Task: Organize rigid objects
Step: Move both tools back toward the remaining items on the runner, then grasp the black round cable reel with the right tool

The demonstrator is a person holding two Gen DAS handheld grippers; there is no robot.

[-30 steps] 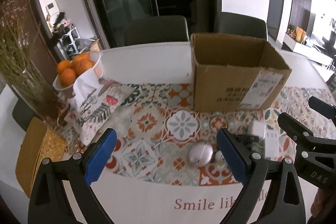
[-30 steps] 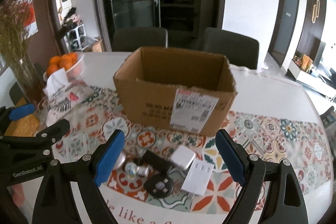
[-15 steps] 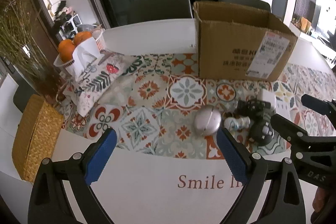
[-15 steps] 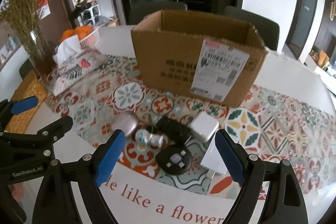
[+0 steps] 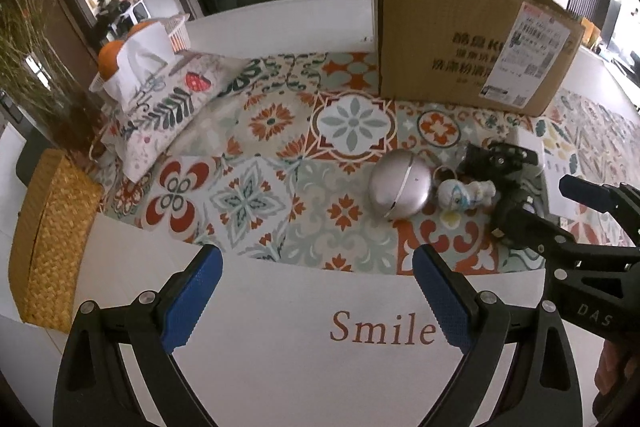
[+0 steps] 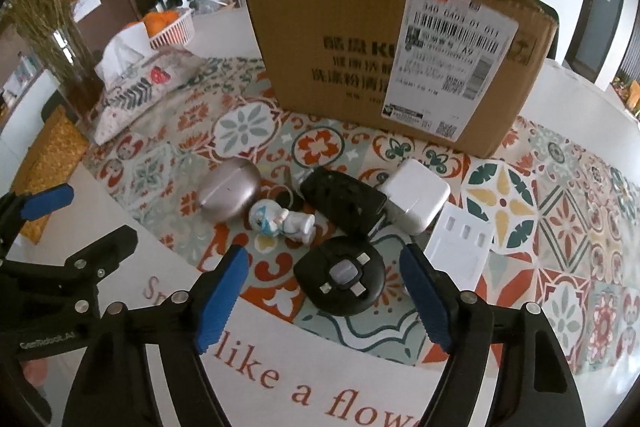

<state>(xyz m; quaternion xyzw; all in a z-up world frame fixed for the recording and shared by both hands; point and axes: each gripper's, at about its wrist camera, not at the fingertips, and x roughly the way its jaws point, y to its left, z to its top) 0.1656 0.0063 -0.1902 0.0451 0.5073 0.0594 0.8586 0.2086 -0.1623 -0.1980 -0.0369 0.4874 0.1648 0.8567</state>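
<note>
Right gripper: blue-padded fingers spread wide, holding nothing, hovering low over the near table edge. Round black device: lies between and just beyond those fingers, on the patterned cloth.

Left gripper: likewise wide apart and empty, over the white band of cloth lettered "Smile".

Small items, clustered on the cloth in front of the box: white figurine lying on its side; silver egg-shaped case just left of it; black remote-like piece behind; white charger block touching that piece's right end; flat white card beside the charger.

Cardboard box: upright behind the cluster, open top, shipping label on its near face; contents not visible from either view.

Far left: floral cushion, tissue box, white basket holding oranges, woven yellow box, vase of dried stems.
</note>
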